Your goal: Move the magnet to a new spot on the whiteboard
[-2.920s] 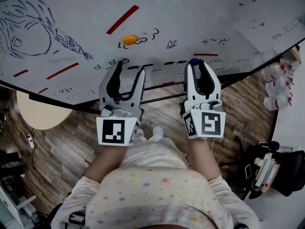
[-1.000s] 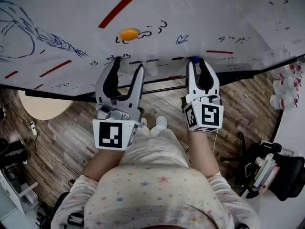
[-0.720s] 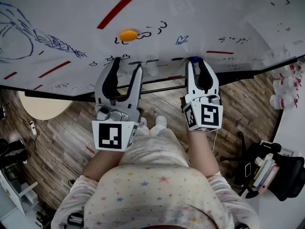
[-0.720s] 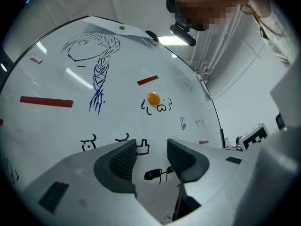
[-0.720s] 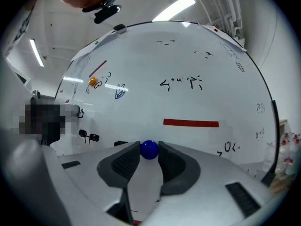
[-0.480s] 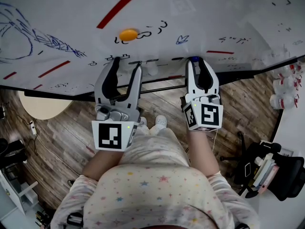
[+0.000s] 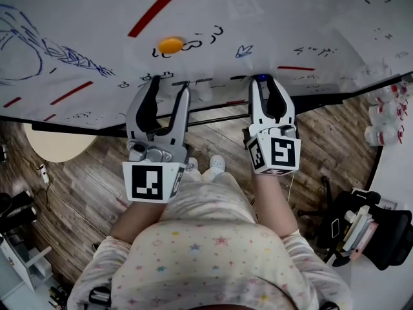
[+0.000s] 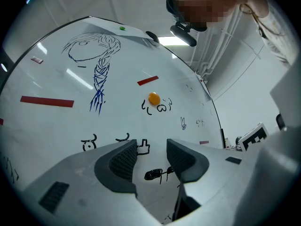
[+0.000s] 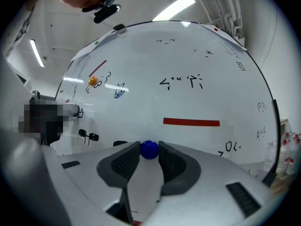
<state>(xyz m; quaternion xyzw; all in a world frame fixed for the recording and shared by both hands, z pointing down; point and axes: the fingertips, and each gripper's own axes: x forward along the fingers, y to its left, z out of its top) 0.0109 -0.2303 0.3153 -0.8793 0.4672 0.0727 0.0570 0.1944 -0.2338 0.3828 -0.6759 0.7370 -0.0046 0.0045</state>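
A whiteboard (image 7: 258, 11) covered with doodles stands in front of me. My right gripper (image 7: 261, 81) (image 9: 149, 150) is at the board's lower edge, shut on a small blue ball magnet (image 7: 261, 78) (image 9: 149, 149) held between its tips. To its left my left gripper (image 7: 168, 86) (image 8: 151, 149) is open with nothing between its jaws, which have narrowed a little in the last second; its tips point at the board near small black doodles. An orange round magnet (image 7: 171, 44) (image 8: 154, 98) (image 9: 92, 81) sticks to the board above the left gripper.
Red strips (image 7: 155, 19) (image 9: 191, 122) lie on the board, with a blue braid drawing (image 8: 99, 79) at the left. Below the board are a wood floor, a round pale table (image 7: 55, 148) at left, white bottles (image 7: 381, 118) and an office chair (image 7: 371, 234) at right.
The left gripper's jaws stand slightly narrower than a second ago. Both grippers keep their places at the board, and the blue magnet stays between the right jaws.
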